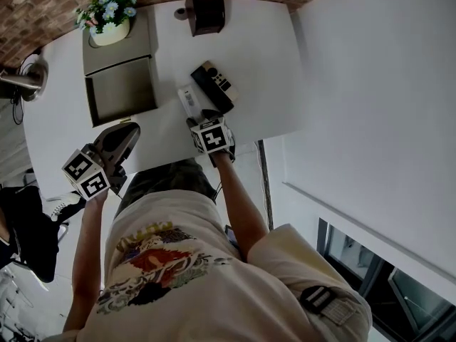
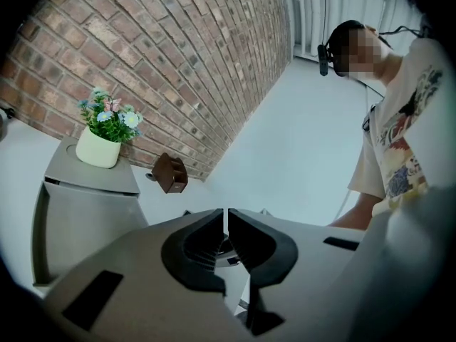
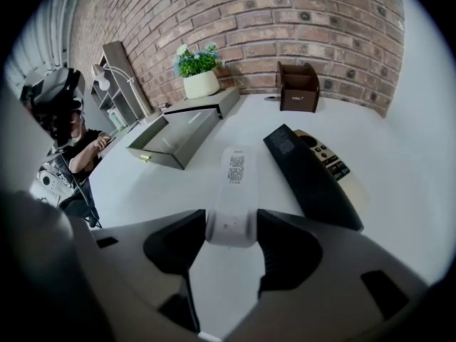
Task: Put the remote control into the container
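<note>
Right tool [image 3: 229,226] grips the remote [image 3: 234,184] by its near end, length running straight ahead; drawer [image 3: 178,137] lies ahead-left. Left tool [image 2: 226,223] pinched together, empty.

Head view overhead; low gripper views share table [image 1: 271,70]

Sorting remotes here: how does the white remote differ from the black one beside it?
The slim white remote control is narrower than the broad black remote control. The white one's near end is clamped between the right tongs; the black one lies free. Both are long and flat.
</note>
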The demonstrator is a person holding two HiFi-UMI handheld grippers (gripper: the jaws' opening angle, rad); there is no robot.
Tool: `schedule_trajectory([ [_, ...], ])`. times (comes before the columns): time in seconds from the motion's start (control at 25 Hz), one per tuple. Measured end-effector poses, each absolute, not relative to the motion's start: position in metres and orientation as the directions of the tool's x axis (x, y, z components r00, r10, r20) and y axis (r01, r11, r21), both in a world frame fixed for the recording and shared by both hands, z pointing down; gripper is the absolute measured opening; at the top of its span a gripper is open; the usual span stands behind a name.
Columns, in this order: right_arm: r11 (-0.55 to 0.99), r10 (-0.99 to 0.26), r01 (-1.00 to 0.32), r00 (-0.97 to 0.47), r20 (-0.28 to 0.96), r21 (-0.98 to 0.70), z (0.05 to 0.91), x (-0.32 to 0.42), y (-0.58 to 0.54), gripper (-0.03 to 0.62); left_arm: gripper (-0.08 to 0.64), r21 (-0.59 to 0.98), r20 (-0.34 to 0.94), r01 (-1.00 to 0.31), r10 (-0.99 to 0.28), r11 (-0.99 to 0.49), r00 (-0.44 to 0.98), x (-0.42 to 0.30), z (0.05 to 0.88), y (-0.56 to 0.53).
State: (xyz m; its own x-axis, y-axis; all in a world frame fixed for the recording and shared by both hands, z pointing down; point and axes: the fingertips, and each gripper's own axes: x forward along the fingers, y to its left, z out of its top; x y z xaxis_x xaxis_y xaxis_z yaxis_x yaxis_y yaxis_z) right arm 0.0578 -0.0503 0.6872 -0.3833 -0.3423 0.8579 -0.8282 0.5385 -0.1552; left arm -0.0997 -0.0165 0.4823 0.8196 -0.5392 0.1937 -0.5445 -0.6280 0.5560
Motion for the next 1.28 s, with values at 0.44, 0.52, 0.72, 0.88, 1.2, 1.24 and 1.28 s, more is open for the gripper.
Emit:
schedule_trajectory([
  [0.44,0.552,-0.387,-0.824,-0.394,0.834,-0.133,0.647,0.051,-0.051,0.233,0.006,0.566,0.136,-0.529,-0.561,-0.633,0.817,-0.109,0.468,-0.015],
  [0.52,0.557,-0.396,-0.821,-0.395,0.829,-0.125,0.639,0.050,-0.052,0.233,0.005,0.565,0.123,-0.528,-0.568,-0.634,0.814,-0.112,0.466,-0.016],
  [0.72,0.565,-0.413,-0.817,-0.399,0.818,-0.113,0.620,0.046,-0.050,0.233,0.005,0.565,0.105,-0.527,-0.578,-0.635,0.809,-0.118,0.463,-0.017],
  [0.88,0.575,-0.422,-0.811,-0.408,0.809,-0.109,0.607,0.042,-0.050,0.233,0.005,0.566,0.094,-0.528,-0.586,-0.634,0.805,-0.121,0.460,-0.017],
  [1.2,0.622,-0.423,-0.777,-0.436,0.795,-0.095,0.590,0.024,-0.057,0.233,0.005,0.562,0.082,-0.547,-0.617,-0.620,0.783,-0.133,0.459,-0.018],
  [1.24,0.630,-0.421,-0.771,-0.440,0.793,-0.093,0.589,0.019,-0.058,0.233,0.005,0.562,0.081,-0.551,-0.622,-0.617,0.779,-0.136,0.459,-0.017],
  [1.28,0.638,-0.420,-0.765,-0.443,0.792,-0.090,0.587,0.015,-0.059,0.233,0.005,0.562,0.081,-0.555,-0.627,-0.613,0.775,-0.140,0.460,-0.017],
])
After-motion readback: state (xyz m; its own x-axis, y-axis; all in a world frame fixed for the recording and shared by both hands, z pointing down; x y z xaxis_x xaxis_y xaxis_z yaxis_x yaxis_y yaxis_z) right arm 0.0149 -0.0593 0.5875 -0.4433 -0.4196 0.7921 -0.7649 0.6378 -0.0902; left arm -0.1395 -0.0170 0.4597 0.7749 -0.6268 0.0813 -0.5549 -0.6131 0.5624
